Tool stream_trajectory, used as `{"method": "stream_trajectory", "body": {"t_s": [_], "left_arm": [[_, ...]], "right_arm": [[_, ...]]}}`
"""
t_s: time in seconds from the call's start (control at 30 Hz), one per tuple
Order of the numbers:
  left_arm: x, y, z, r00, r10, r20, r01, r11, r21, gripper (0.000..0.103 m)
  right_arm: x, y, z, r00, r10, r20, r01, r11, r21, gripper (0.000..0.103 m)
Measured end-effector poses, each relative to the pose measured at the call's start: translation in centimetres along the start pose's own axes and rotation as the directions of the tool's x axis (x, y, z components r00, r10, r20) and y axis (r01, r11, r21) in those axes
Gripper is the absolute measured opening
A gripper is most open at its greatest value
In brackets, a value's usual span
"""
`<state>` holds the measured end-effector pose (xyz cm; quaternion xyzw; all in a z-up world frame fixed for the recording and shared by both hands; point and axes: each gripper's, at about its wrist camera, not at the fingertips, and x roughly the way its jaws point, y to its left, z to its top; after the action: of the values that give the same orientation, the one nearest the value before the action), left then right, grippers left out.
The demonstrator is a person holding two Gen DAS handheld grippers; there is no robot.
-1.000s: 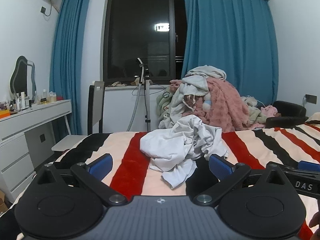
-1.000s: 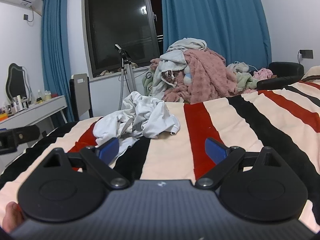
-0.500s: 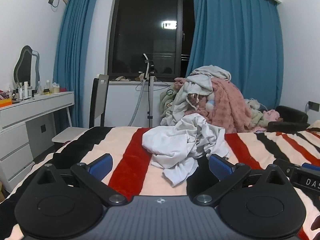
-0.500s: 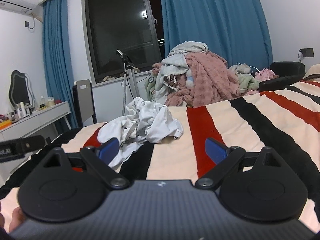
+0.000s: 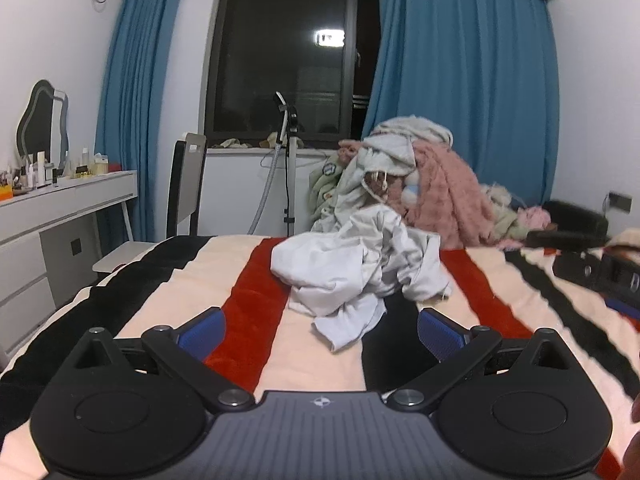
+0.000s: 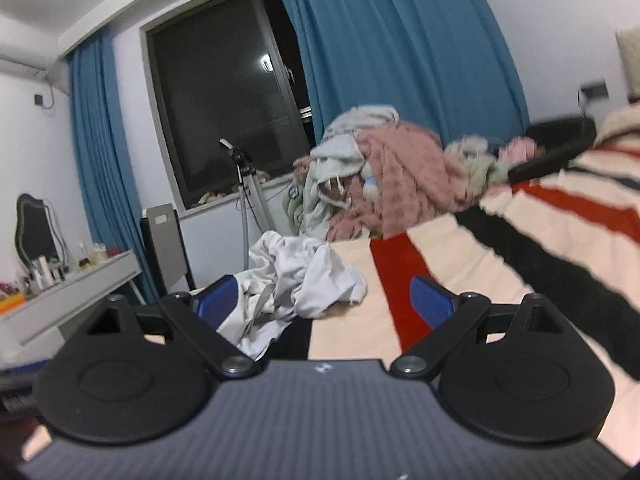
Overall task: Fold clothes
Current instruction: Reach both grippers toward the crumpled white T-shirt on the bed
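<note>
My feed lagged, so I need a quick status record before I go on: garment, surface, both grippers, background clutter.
garment: white garment, crumpled in a heap, not yet folded
surface: striped bedspread, red, black and cream bands
left gripper: jaws open, empty, short of the garment
right gripper: jaws open, empty, garment ahead on its left side
background: clothes pile past the bed's far edge, under the blue curtain
left side: white dresser with bottles
</note>
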<state>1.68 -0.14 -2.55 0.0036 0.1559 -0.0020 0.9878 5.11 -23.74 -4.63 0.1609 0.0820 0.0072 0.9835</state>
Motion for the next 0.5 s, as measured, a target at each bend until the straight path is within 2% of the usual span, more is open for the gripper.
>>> {"method": "stream_trajectory", "body": {"t_s": [0.13, 0.27, 0.4, 0.5], "left_arm": [[0.4, -0.6, -0.3, 0.999, -0.039, -0.011, 0.039, 0.998, 0.039, 0.103], [1.8, -1.0, -0.2, 0.999, -0.041, -0.026, 0.043, 0.998, 0.05, 0.103], [4.9, -1.4, 2.1, 0.999, 0.016, -0.046, -0.012, 0.996, 0.085, 0.103], [7.8, -1.5, 4.3, 0.999, -0.02, -0.034, 0.022, 0.998, 0.063, 0.103]], "right_arm": [[0.5, 0.6, -0.2, 0.998, -0.057, -0.021, 0.056, 0.997, -0.06, 0.094], [0.0, 0.7, 0.6, 1.0, -0.02, -0.005, 0.019, 0.997, -0.069, 0.094], [-0.9, 0.3, 2.7, 0.999, -0.021, 0.026, 0.024, 0.994, -0.106, 0.094], [-1.8, -0.8, 3.7, 0.996, -0.05, 0.068, 0.056, 0.994, -0.097, 0.094]]}}
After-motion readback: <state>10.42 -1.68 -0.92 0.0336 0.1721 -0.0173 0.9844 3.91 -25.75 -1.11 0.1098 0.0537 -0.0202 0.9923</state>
